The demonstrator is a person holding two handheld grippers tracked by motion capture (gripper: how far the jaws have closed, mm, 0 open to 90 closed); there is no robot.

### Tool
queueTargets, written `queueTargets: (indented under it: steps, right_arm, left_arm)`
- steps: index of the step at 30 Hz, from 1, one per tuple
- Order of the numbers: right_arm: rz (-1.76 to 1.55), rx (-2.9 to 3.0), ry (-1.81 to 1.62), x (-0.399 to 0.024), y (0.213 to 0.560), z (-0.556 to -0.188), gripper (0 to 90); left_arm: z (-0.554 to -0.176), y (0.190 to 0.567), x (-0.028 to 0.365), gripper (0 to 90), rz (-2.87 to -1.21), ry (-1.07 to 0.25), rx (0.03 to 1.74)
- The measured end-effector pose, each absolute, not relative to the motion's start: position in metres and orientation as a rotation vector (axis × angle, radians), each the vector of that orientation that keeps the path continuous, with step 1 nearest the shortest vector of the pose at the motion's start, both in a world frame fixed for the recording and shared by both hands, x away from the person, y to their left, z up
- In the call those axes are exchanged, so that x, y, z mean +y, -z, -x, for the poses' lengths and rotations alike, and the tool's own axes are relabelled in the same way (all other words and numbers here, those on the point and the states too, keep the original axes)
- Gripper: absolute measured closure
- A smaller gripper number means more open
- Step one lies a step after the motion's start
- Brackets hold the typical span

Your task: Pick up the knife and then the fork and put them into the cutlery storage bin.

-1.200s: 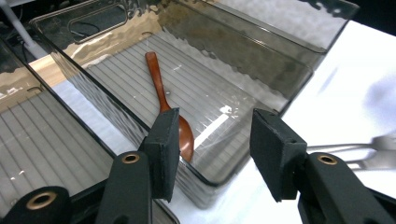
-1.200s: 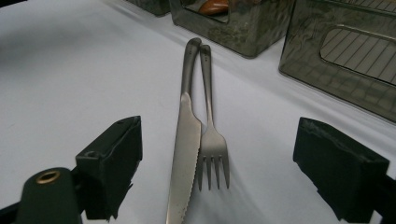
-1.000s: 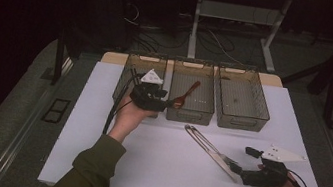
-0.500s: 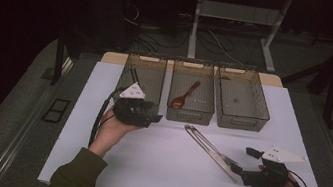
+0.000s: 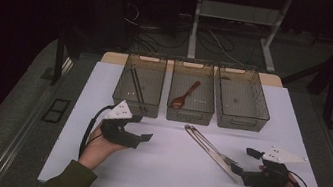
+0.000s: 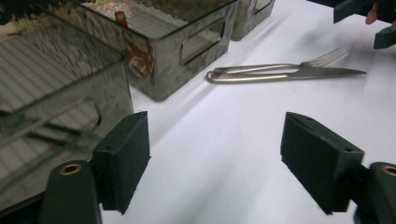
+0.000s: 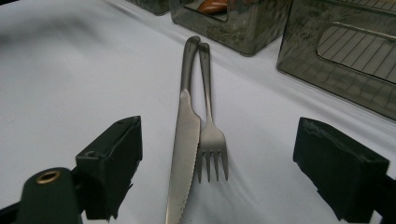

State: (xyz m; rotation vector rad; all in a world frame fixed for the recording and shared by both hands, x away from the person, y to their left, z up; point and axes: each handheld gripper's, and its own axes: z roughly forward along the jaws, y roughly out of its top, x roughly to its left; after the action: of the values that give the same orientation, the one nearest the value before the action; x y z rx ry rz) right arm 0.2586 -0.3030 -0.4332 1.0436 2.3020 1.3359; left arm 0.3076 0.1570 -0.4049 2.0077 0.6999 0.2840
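- Where the right gripper [image 7: 219,182] rests, jaws open: knife [image 7: 183,140] and fork [image 7: 211,135] touching, between them.
- Left gripper [image 6: 215,158]: jaws just opening, nothing between; bins [image 6: 187,42] beside.

silver knife [image 7: 183,154] and fork [image 7: 212,140] on white table [image 5: 167,169], smoky grey bins [image 5: 139,85], perhaps reddish-brown spoon [image 5: 184,95].

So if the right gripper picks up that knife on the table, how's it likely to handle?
The knife looks like thin stiff metal, so it shouldn't flex. It lies flat, probably hard to get under, and its smooth finish may slip. Its handle touches the fork, which would likely shift too.
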Motion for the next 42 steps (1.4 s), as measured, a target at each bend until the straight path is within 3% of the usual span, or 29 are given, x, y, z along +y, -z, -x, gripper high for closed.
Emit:
queueTargets:
  steps: [13,42]
  right_arm:
    - [-1.043,2.304,-1.335,-0.303,0.433,-0.259,15.0]
    - [-1.131,2.385,-1.207,-0.301,0.42,-0.269,11.0]
  left_arm:
    - [-0.282,0.422,0.174,0.0,-1.978,-0.301,0.742]
    - [-0.27,0.434,0.171,0.0,-2.038,-0.268,0.719]
